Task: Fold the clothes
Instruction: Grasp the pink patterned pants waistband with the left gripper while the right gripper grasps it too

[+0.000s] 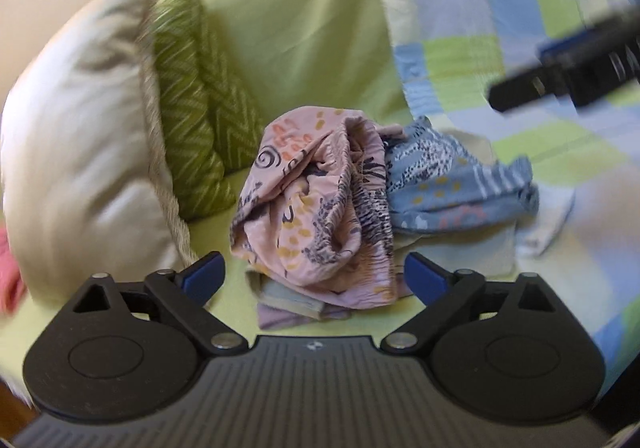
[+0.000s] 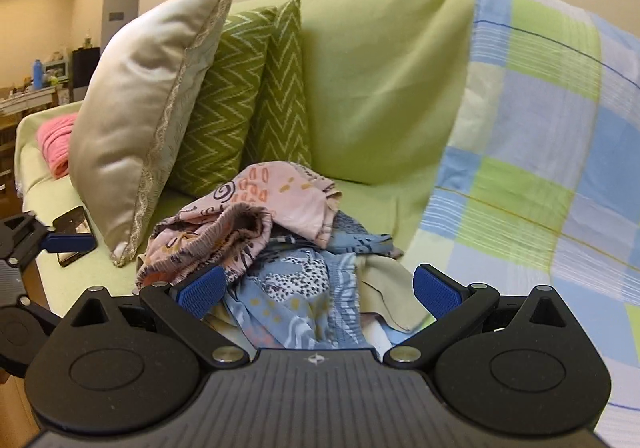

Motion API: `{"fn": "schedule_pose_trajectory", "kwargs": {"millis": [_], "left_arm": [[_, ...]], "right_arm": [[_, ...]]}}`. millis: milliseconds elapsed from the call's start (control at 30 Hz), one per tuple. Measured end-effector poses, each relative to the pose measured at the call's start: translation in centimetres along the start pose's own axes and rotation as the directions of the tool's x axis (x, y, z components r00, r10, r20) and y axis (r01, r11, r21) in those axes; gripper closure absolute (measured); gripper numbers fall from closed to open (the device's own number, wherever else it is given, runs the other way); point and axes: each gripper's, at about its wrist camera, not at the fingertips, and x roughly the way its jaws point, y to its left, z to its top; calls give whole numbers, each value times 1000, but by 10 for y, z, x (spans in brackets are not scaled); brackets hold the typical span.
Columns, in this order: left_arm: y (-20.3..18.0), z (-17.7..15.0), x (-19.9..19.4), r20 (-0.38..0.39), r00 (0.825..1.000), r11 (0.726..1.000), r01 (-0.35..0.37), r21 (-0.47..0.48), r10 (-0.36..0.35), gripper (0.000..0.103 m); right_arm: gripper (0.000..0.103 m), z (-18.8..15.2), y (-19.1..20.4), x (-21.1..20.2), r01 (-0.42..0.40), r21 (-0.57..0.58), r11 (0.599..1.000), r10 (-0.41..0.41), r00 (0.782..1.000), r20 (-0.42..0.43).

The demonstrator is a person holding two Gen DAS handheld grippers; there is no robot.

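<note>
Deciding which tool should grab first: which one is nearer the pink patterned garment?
Probably left. The left tool, open, faces the pink patterned garment head-on, just short of it. The right tool, also open, fronts the blue patterned garment; pink lies beyond, to its left.

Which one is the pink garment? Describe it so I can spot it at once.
Find the green sofa, then the beige cushion and two zigzag cushions on it. On the seat in front of them lies a crumpled pile; the pink garment tops its cushion side. Its pink cloth with a dark spiral separates it from the blue garment alongside.
</note>
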Motion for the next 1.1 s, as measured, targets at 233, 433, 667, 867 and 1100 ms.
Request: {"fn": "schedule_pose_trajectory", "kwargs": {"millis": [233, 433, 667, 867, 1100], "left_arm": [[2, -15, 23, 83, 994, 943, 41, 329, -72, 31], [11, -10, 34, 82, 981, 881, 119, 457, -175, 90], [36, 4, 35, 101, 974, 910, 147, 389, -201, 95], [51, 6, 31, 121, 978, 934, 121, 336, -170, 95], [76, 50, 21, 197, 977, 973, 41, 226, -87, 96]], "right_arm": [[17, -12, 23, 38, -108, 56, 993, 115, 984, -136], [45, -30, 45, 61, -215, 193, 957, 256, 941, -220], [45, -34, 54, 102, -264, 390, 882, 367, 904, -218], [90, -29, 56, 90, -258, 389, 884, 345, 922, -173], [93, 25, 42, 21, -169, 129, 977, 175, 984, -32]]}}
